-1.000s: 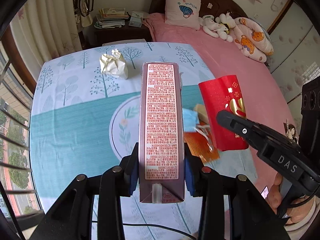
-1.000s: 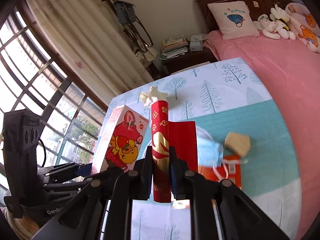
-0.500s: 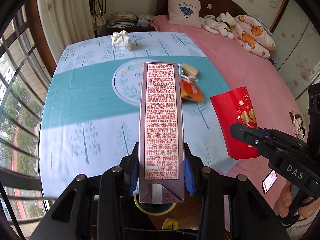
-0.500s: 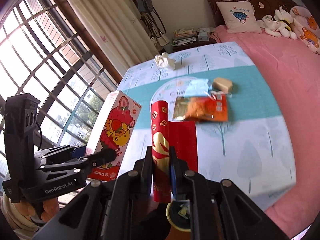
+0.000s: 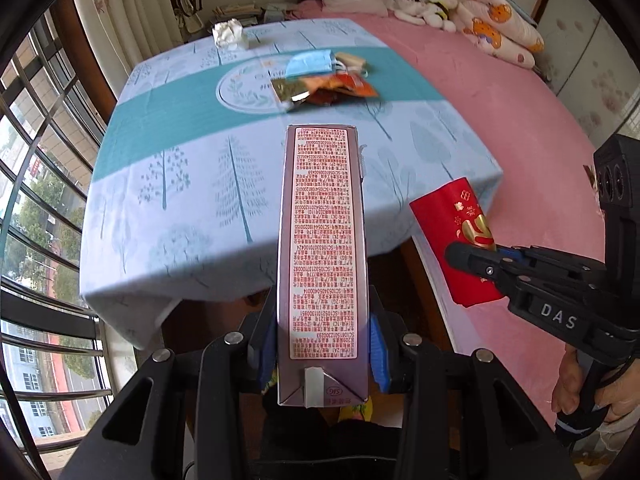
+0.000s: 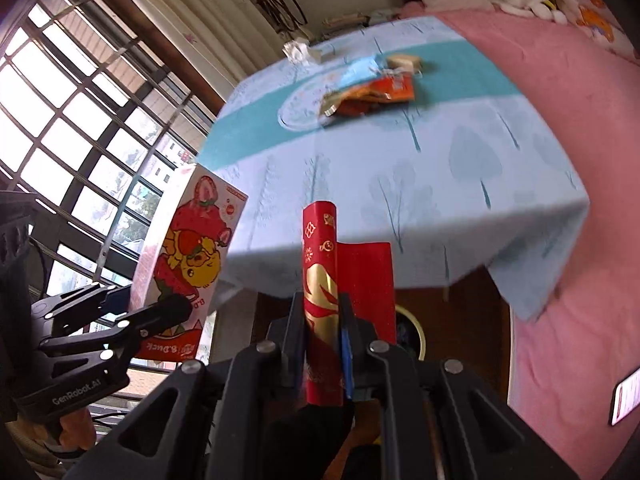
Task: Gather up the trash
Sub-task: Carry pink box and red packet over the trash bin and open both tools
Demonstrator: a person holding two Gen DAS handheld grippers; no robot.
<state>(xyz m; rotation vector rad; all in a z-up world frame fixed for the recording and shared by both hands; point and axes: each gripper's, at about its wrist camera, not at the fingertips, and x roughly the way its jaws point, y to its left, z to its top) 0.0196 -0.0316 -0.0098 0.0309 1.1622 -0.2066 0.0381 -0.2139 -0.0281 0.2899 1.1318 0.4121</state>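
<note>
The left gripper (image 5: 322,344) pinches the milk carton (image 5: 323,248) lengthwise and the right gripper (image 6: 323,344) the red envelope (image 6: 332,304), directly above the bin (image 6: 412,330) at lower centre.

Glossy printed carton (image 5: 322,248); red paper envelope (image 6: 322,300) with gold foil.

Grippers: two, left gripper (image 5: 322,332) and right gripper (image 6: 323,340)
Drink cartons: one, carton (image 5: 322,240)
Red envelopes: one, red envelope (image 6: 320,280)
Face masks: one, blue mask (image 5: 310,63)
Snack wrappers: one, orange wrapper (image 5: 340,88)
Crumpled tissues: one, tissue (image 5: 229,34)
Small tan blocks: one, tan block (image 5: 351,60)
Tables: one, table (image 5: 168,160)
</note>
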